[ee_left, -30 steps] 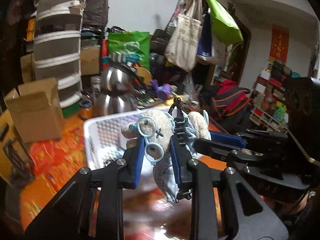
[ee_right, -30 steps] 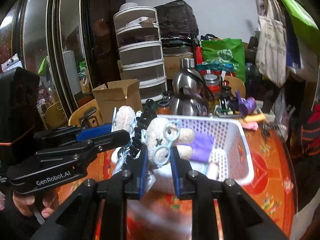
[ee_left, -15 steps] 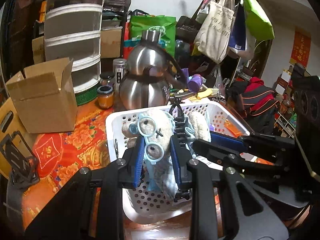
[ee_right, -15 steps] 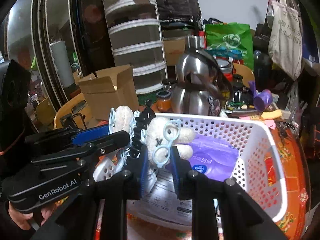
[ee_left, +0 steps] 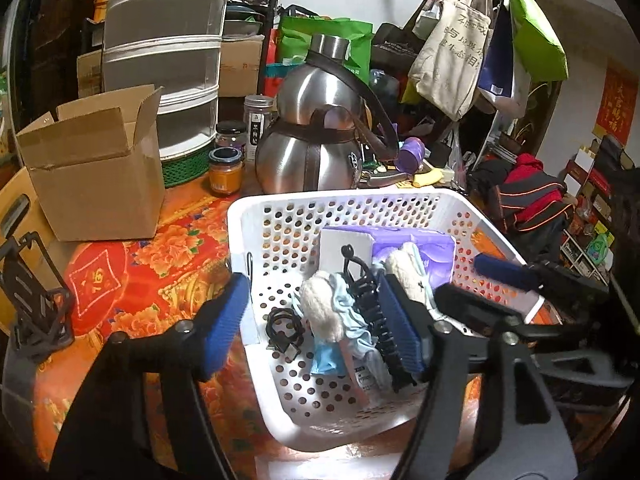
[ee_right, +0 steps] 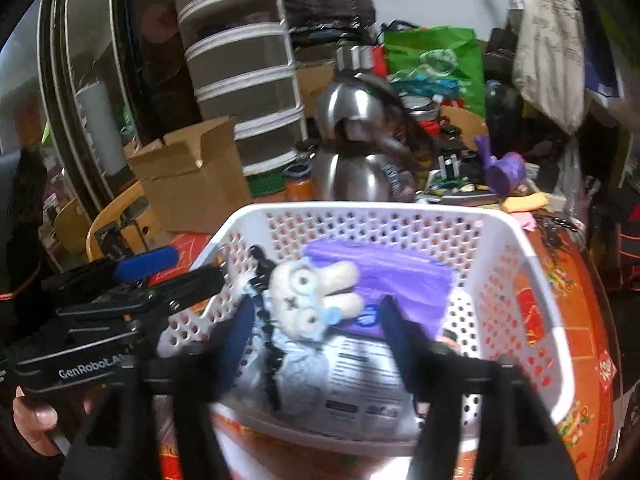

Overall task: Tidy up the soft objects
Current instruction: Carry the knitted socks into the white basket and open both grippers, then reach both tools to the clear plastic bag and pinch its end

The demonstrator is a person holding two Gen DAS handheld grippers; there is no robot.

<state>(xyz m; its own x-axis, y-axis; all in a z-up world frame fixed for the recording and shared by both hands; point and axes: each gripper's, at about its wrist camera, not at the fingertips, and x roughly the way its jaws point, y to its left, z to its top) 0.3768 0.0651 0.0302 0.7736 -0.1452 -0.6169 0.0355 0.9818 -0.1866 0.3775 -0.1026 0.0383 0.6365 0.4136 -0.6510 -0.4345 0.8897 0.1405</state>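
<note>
A cream plush toy with pale blue glasses and clothes (ee_left: 326,314) (ee_right: 310,306) lies inside the white perforated basket (ee_left: 280,220) (ee_right: 516,292), with a black spiral clip (ee_left: 370,308) on it. It rests on a purple packet (ee_left: 416,242) (ee_right: 396,276) and a white printed sheet (ee_right: 360,376). My left gripper (ee_left: 312,328) is open over the basket, jaws wide either side of the toy. My right gripper (ee_right: 316,336) is open too, with the toy lying loose between its fingers.
A black cable coil (ee_left: 284,330) lies in the basket. Behind stand a steel gourd-shaped flask (ee_left: 316,128), jars (ee_left: 226,170), a cardboard box (ee_left: 96,168) and a stacked mesh container (ee_left: 168,52). Hanging bags (ee_left: 452,44) crowd the back right. A black stand (ee_left: 34,304) sits at left.
Both grippers have opened and let go of the plush toy, which has dropped into the basket. Both cameras have come closer over the basket.
</note>
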